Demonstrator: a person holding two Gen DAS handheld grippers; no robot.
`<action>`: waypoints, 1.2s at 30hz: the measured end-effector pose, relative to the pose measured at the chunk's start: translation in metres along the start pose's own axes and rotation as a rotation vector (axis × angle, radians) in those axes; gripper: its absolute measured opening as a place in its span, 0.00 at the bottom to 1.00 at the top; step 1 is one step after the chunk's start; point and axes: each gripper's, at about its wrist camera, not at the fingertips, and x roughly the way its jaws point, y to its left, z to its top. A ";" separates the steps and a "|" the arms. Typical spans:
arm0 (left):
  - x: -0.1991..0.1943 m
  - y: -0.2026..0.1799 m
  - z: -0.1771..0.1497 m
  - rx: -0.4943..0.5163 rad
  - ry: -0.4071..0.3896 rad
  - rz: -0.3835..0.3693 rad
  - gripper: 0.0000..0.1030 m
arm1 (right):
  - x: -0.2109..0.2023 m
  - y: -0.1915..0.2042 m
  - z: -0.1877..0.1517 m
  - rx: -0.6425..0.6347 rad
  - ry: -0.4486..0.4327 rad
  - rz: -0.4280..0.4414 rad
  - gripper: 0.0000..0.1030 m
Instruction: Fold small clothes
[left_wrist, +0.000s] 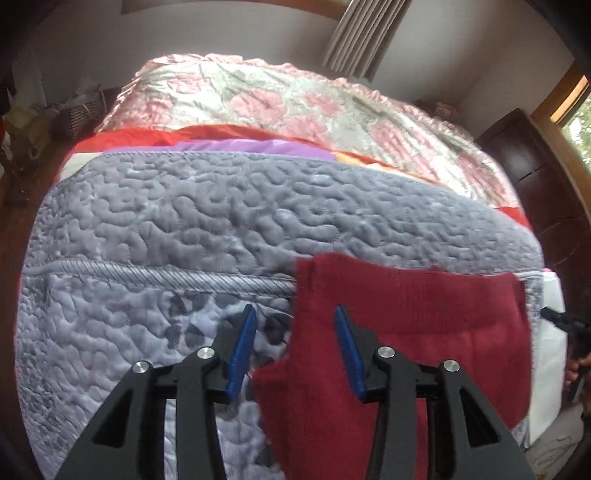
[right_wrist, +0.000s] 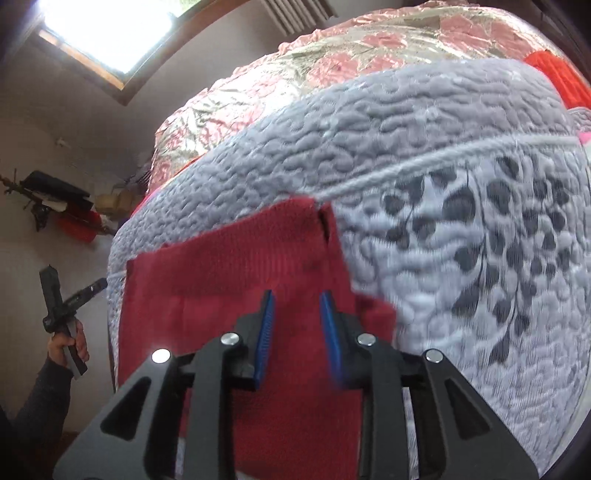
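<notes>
Left wrist view: the left gripper (left_wrist: 293, 349) is wide open and holds nothing, its blue pads (left_wrist: 242, 354) hanging over the left edge of the red garment (left_wrist: 406, 317). The garment lies flat on the grey quilt (left_wrist: 221, 221) from 6 to 3 o'clock. Beyond the quilt, at 12 o'clock, a floral bedspread (left_wrist: 295, 103) covers the bed, with red and purple cloth (left_wrist: 229, 142) between the two. A curtain (left_wrist: 369, 33) hangs at 1 o'clock — a dark cabinet (left_wrist: 535, 166) stands at 3. The right gripper (left_wrist: 565, 321) shows at the 3 o'clock edge; whether it is parted cannot be told here.

Right wrist view: the right gripper (right_wrist: 295, 332) is partly open and empty, directly above the garment (right_wrist: 229, 280). The leaf-printed quilt (right_wrist: 480, 258) fills 3 o'clock. A window (right_wrist: 107, 29) glows at 11 — the left gripper (right_wrist: 70, 291), held in a hand (right_wrist: 68, 343), sits open at 9, clear of the bed.
</notes>
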 end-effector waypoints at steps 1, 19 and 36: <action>-0.012 -0.010 -0.012 0.002 -0.007 -0.072 0.49 | -0.002 0.007 -0.017 -0.011 0.019 0.009 0.26; -0.019 -0.030 -0.116 -0.119 0.091 -0.211 0.58 | -0.024 -0.009 -0.099 0.062 0.056 0.029 0.30; -0.046 0.014 -0.189 -0.324 0.202 -0.233 0.75 | -0.041 -0.026 -0.169 0.137 0.066 -0.188 0.29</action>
